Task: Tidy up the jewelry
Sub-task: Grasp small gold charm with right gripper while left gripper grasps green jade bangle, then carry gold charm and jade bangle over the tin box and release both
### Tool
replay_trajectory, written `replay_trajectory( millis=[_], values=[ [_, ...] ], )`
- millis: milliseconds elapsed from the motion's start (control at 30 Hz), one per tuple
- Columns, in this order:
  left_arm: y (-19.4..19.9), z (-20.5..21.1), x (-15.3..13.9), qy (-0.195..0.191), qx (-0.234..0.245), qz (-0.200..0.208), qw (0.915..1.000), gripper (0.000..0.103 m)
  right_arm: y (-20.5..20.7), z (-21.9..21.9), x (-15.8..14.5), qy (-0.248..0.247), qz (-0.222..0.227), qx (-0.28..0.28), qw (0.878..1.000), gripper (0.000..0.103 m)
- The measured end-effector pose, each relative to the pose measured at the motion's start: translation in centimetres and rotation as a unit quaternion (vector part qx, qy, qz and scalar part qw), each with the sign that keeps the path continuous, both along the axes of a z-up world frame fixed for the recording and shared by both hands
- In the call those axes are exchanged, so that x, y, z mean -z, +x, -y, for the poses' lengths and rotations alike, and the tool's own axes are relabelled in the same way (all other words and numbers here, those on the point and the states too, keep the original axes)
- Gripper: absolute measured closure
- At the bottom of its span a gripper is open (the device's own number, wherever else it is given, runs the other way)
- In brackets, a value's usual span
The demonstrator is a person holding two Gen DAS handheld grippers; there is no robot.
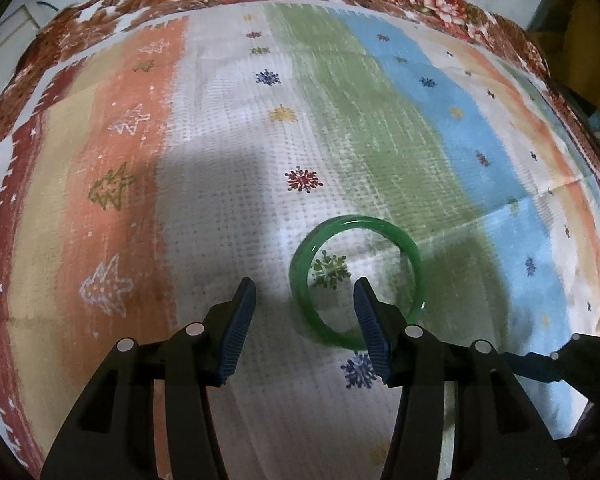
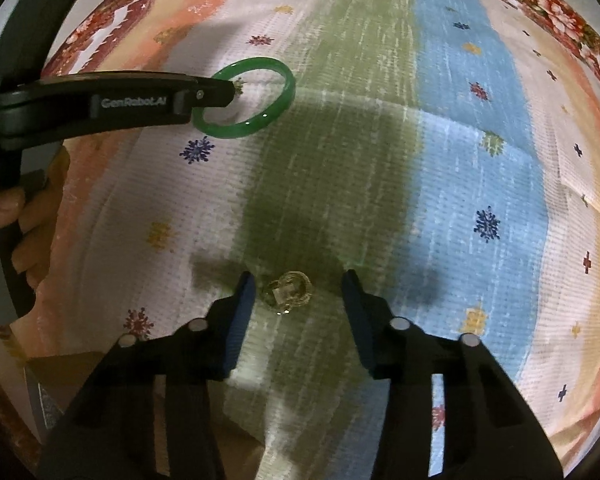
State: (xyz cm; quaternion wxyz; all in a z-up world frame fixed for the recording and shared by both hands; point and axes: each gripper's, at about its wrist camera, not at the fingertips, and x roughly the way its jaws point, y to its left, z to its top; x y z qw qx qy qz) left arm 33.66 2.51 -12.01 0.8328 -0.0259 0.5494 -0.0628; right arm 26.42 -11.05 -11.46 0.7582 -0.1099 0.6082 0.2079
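Observation:
A green bangle (image 1: 414, 248) lies flat on the striped cloth. My left gripper (image 1: 305, 294) is open; its right finger sits over the bangle's inside and the bangle's left rim lies between the two fingers. The bangle also shows in the right wrist view (image 2: 278, 110), with the left gripper's finger (image 2: 204, 94) reaching over it from the left. A small clear, gold-toned ring-like piece (image 2: 288, 290) lies on the green stripe. My right gripper (image 2: 299, 290) is open with that piece between its fingertips.
The striped cloth with snowflake and tree prints (image 1: 228, 160) covers the table, over a floral cloth (image 1: 440, 0) at the far edge. The right gripper's body (image 1: 572, 360) shows at the lower right of the left wrist view. A hand (image 2: 4, 204) holds the left gripper.

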Motion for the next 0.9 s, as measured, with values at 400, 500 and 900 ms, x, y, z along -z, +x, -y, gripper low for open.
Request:
replay_trajectory(
  millis=[400, 500, 900],
  values=[
    [0.1, -1.1, 0.3, 0.011, 0.004, 0.001, 0.9999, 0.096, 0.0, -0.1, 0.0, 0.006, -0.010, -0.008, 1.000, 0.085],
    [-0.2, -1.3, 0.0, 0.007, -0.001, 0.005, 1.0000, 0.096, -0.2, -0.4, -0.3, 0.007, -0.006, -0.014, 1.000, 0.085],
    [-2.7, -2.6, -3.3, -0.026, -0.022, 0.030, 0.9989, 0.094, -1.5, -0.4, -2.9, 0.019, 0.025, -0.019, 0.999, 0.085]
  ],
)
